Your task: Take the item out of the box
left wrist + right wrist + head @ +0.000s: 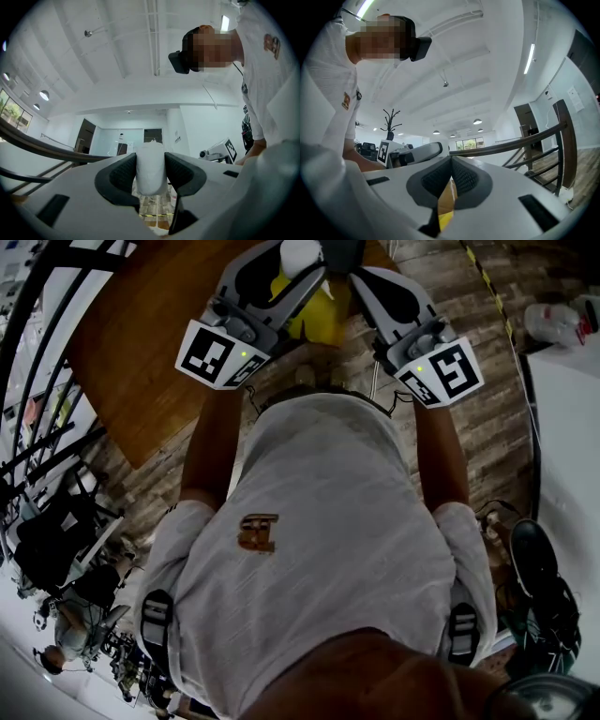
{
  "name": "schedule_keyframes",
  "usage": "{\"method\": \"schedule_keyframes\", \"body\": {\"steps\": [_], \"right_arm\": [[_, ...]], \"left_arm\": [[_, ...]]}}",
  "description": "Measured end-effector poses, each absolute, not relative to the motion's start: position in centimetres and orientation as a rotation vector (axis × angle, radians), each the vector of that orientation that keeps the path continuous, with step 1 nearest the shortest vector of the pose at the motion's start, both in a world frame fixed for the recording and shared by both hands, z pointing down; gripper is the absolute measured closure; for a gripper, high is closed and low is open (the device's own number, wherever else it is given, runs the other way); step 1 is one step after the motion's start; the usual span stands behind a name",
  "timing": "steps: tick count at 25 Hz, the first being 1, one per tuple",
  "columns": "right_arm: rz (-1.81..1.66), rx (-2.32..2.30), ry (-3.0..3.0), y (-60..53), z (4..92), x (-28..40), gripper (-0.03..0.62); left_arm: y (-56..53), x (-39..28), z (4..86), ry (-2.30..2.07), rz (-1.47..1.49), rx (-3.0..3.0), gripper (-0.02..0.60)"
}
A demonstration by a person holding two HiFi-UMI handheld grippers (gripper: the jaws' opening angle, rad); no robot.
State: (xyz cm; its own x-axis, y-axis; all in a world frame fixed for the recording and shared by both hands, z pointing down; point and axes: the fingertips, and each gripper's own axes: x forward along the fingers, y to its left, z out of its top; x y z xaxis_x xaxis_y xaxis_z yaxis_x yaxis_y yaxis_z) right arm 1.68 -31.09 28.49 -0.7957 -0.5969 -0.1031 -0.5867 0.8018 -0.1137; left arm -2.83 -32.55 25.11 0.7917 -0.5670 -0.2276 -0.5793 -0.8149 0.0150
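Note:
Both grippers are raised in front of the person's chest and point upward. In the left gripper view my left gripper (150, 161) is shut on a white, soft-looking roll-shaped item (150, 180) that stands upright between the pads. The head view shows the same white item (301, 253) at the top edge, at the tip of the left gripper (298, 266). My right gripper (451, 169) is shut on a thin brown cardboard flap of a yellow box (446, 208). That yellow box (322, 313) hangs between the two grippers, below the right gripper (343, 270).
A brown wooden table (141, 343) lies below at the upper left, over a wood-plank floor (487, 427). A white table (567, 437) with a plastic bottle (553, 322) stands at the right. Dark railings (37, 352) run along the left. A dark bag (539, 592) lies at the lower right.

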Motion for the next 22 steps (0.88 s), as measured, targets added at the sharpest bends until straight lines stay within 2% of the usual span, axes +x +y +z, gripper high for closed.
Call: {"method": "schedule_keyframes", "body": {"steps": [22], "right_arm": [[-0.114, -0.963, 2.845, -31.48, 28.38, 1.87, 0.563]], "left_arm": [[-33.01, -2.77, 25.19, 0.925, 0.343, -2.928, 0.376]]}}
